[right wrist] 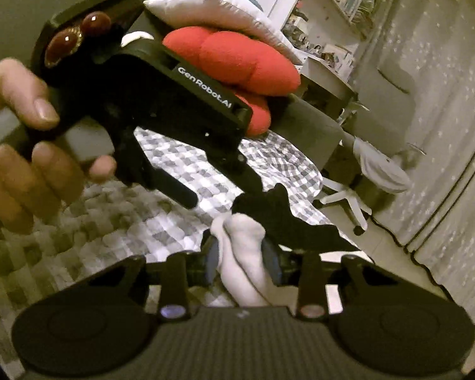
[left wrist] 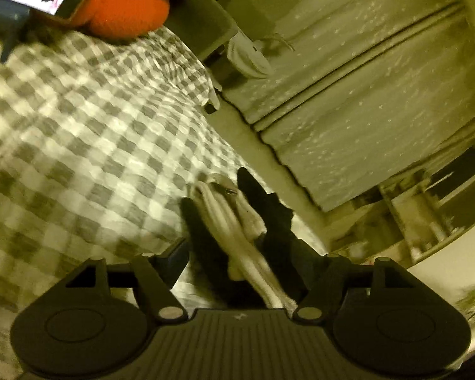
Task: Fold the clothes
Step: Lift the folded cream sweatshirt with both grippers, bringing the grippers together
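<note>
Two grippers, one white sock, one dark garment, over a bed with a grey-and-white checked cover (left wrist: pixel 88 133). White sock (right wrist: pixel 242 253) sits between the right gripper (right wrist: pixel 242 261) pads, jaws narrowed to the sock's width and pinching it; sock toe end points forward, held above the cover. Left gripper (left wrist: pixel 237 196) jaws are likewise nearly closed on pale ribbed sock fabric (left wrist: pixel 237 237), black fingers either side of it. One black garment (right wrist: pixel 288 218) hangs just beside the sock in the right wrist view; what holds it is unclear. One bare hand (right wrist: pixel 31 145) wraps the other gripper's handle, thumb on top, fingers curled under, device tilted down toward the sock. One red plush (right wrist: pixel 234 60) and one grey pillow (right wrist: pixel 218 12) lie further back on the bed. One office chair (right wrist: pixel 348 196) stands on the floor, before a speckled curtain (left wrist: pixel 380 101).
</note>
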A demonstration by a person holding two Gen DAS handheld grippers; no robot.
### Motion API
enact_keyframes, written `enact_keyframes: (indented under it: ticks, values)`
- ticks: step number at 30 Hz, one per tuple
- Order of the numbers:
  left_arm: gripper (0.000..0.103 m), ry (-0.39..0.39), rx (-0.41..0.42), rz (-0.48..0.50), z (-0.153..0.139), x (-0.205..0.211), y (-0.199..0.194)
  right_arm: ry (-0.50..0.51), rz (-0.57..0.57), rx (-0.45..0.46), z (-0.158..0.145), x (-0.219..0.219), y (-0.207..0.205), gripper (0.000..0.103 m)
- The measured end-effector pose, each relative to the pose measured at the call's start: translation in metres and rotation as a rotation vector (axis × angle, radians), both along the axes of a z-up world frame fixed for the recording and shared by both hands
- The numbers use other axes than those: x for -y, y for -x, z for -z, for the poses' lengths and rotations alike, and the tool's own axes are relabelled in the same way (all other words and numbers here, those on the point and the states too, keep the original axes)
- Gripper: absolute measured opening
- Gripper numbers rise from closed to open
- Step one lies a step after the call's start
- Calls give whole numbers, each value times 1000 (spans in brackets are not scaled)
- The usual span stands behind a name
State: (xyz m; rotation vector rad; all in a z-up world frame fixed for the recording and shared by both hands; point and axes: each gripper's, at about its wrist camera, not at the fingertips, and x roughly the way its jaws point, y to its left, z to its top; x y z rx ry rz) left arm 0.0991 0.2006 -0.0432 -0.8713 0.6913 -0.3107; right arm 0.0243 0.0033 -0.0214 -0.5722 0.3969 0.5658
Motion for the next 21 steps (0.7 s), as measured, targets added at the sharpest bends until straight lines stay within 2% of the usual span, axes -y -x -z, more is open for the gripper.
enact_keyframes:
  ticks: [8, 12, 16, 21]
  values:
    - [72, 138, -14, -30, 19, 7, -15, -25, 13, -1, -7, 8, 2, 29]
    - [72, 235, -21, -69, 30, 2, -19, -18, 8, 2, -7, 7, 2, 29]
    - [72, 202, -64, -70, 38, 6, -22, -33, 18, 6, -8, 8, -2, 29]
    - [73, 218, -62, -98, 39, 4, -21, -64, 29, 0, -12, 11, -3, 28]
